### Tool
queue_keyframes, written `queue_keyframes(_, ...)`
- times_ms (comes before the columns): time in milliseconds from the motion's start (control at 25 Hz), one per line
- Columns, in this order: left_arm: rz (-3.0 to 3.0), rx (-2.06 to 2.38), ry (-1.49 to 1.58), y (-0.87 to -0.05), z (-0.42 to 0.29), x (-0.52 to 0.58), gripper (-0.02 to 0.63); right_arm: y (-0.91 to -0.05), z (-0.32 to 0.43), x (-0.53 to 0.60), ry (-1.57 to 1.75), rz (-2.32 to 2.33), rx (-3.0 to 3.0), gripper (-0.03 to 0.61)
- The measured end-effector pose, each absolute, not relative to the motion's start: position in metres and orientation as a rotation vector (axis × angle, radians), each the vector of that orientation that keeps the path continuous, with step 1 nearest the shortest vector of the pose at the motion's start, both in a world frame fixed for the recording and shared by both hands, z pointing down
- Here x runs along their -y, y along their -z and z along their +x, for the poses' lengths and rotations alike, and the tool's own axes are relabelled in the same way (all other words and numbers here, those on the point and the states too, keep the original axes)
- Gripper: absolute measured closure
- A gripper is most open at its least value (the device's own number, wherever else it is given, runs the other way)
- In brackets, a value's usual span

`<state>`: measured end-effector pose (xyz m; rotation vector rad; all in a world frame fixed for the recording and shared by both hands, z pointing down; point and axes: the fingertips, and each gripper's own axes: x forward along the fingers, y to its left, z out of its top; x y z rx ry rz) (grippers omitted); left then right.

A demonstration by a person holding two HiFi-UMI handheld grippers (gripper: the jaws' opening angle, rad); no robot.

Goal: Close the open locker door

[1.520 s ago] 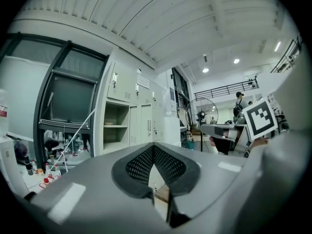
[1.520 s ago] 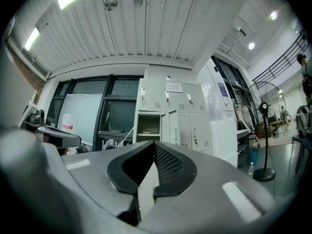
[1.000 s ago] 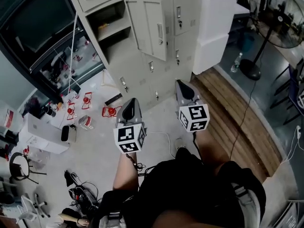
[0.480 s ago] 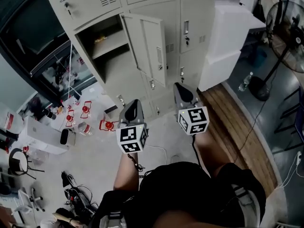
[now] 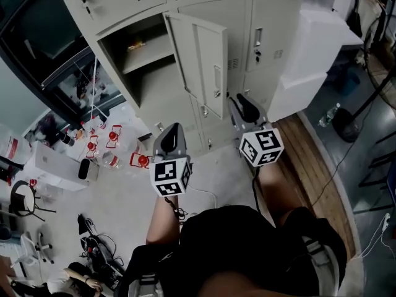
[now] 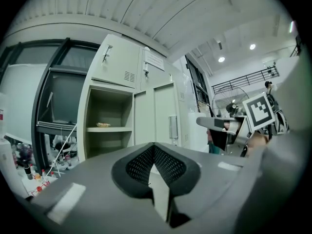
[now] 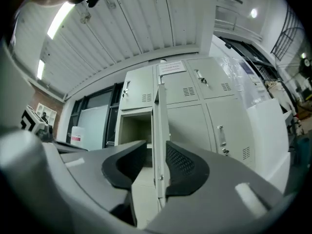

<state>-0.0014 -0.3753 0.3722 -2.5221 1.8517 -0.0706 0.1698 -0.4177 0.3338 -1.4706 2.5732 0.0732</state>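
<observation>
Pale grey lockers (image 5: 272,23) fill the far wall above a cluttered floor. One locker door (image 5: 207,60) stands swung wide from its compartment (image 5: 136,67), so the closing is not yet begun. The right claw (image 5: 239,106) hangs near the door's lower right edge, jaws opening, the edge lined up between them but apparently untouched. The left claw (image 5: 171,133), nearer and further left, is closed and empty. Pushing the door shut remains.
</observation>
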Motion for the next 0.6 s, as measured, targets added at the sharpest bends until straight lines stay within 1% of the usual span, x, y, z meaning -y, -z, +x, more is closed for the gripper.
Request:
queue_keyframes(80,-2.520,-1.853,0.077,-0.374,-0.005,0.381,0.614,-0.330,0.164,0.423,-0.068,-1.413,-2.584,0.414)
queue_keyframes(120,-2.520,-1.852,0.081,-0.375,-0.006,0.383,0.614,-0.330,0.163,0.426,-0.063,-1.400,-2.589,0.385)
queue_keyframes(160,-2.521,-1.851,0.083,-0.375,-0.007,0.384,0.614,-0.330,0.162,0.430,-0.056,-1.396,-2.594,0.373)
queue_keyframes(280,-2.521,-1.854,0.081,-0.376,-0.010,0.386,0.614,-0.332,0.161,0.446,-0.024,-1.404,-2.617,0.359)
queue_keyframes(600,-2.519,-1.872,0.100,-0.381,-0.017,0.389,0.614,-0.346,0.155,0.477,0.016,-1.446,-2.698,0.362)
